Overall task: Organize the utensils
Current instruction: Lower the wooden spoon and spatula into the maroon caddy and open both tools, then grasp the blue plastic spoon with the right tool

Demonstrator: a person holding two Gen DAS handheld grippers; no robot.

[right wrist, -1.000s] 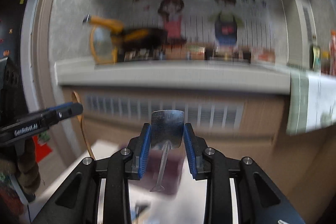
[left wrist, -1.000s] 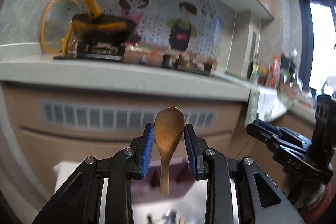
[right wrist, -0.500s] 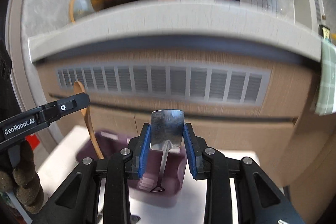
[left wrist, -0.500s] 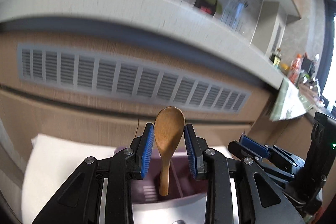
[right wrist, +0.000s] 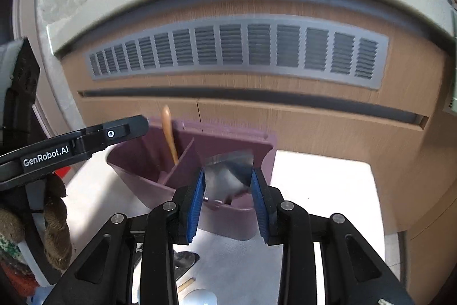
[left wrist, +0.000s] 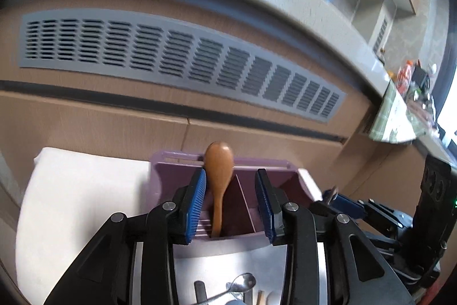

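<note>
- My left tongs [left wrist: 230, 202] have just been opening: the wooden spoon [left wrist: 218, 170] stands between the pads, its bowl touching the left pad at most and clear of the right, handle down in the holder's [left wrist: 171, 176] left compartment.
- My right tongs [right wrist: 228, 202] have also just been opening. The metal spatula [right wrist: 230, 173] sits between the pads, blade up, over the holder's right compartment. Whether the pads are gripping it, I cannot tell.
- The holder stands on the white desk [left wrist: 74, 199], at its far edge, near the cabinet.
- More cutlery [left wrist: 241, 286] lies loose on the desk on the near side, so I judge the sorting only partly done.
- Risk on the left: pulling back askew could catch the spoon's bowl on a pad and tip it out.
- Risk on the right: if the spatula handle is not seated, release may let it topple over the low near wall, or rock the light holder.
</note>
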